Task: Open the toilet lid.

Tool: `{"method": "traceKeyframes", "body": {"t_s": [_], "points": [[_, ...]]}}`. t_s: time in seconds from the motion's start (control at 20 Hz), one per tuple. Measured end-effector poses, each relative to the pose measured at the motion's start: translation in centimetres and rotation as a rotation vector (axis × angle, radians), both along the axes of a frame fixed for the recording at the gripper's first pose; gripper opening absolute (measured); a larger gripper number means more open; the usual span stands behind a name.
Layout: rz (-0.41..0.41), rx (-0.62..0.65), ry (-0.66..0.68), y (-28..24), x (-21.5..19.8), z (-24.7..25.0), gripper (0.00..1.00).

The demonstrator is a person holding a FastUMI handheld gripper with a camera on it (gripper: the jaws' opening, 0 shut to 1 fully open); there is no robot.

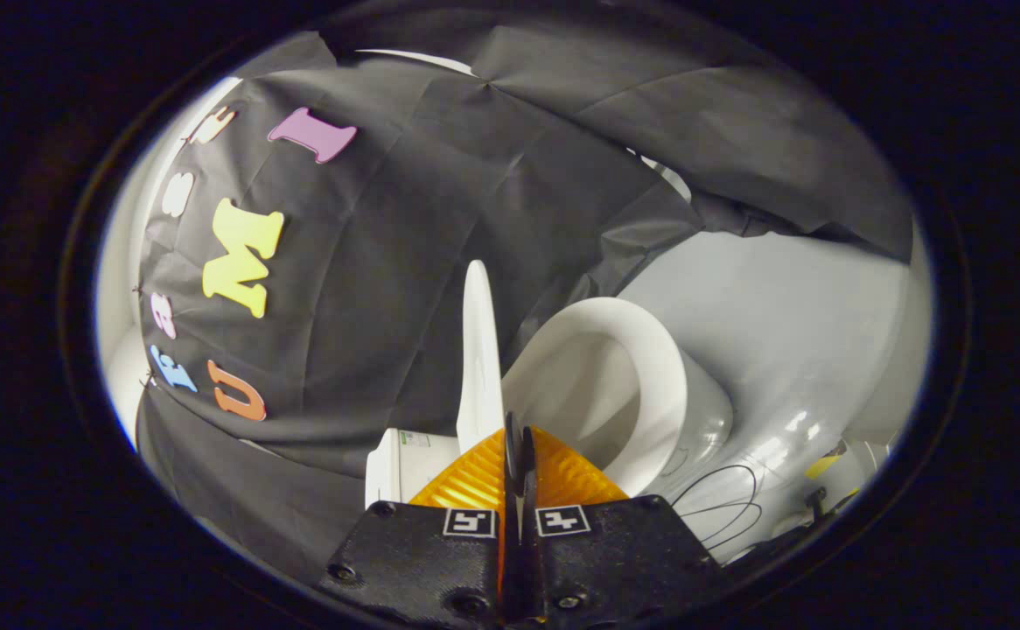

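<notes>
Gripper (519, 437) fingers pressed together, apparently pinching the thin edge of the toilet lid (478, 350), contact point hard to see. Lid stands edge-on just ahead of the fingertips, long axis running straight away from them, raised off the seat (650, 367). Open bowl sits right of it. Tank (401, 468) lower left. Cables (720, 503) on floor beyond. Lid looks nearly fully up.
</notes>
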State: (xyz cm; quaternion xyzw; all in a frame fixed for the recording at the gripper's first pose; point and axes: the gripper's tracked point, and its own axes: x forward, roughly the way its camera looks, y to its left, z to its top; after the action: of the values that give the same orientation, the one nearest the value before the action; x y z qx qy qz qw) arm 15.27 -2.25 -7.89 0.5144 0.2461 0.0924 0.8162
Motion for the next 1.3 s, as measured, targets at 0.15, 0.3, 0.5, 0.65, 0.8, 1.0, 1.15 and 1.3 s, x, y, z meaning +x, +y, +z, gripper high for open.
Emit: {"method": "traceKeyframes", "body": {"t_s": [0.15, 0.3, 0.5, 0.65, 0.8, 1.0, 1.15, 1.3], "points": [[0.002, -0.017, -0.019, 0.5, -0.2, 1.4, 0.04], [0.0, -0.044, -0.031, 1.5, -0.7, 3.3, 0.04], [0.005, -0.064, -0.054, 2.7, -1.1, 5.5, 0.06], [0.008, -0.076, -0.062, 3.6, -1.2, 6.7, 0.07], [0.012, -0.093, -0.07, 4.2, -1.2, 7.6, 0.07], [0.028, -0.126, -0.096, 5.5, -1.7, 9.3, 0.07], [0.034, -0.189, -0.122, 6.6, -2.0, 10.8, 0.07], [0.034, -0.2, -0.135, 7.1, -2.2, 11.3, 0.08]]}}
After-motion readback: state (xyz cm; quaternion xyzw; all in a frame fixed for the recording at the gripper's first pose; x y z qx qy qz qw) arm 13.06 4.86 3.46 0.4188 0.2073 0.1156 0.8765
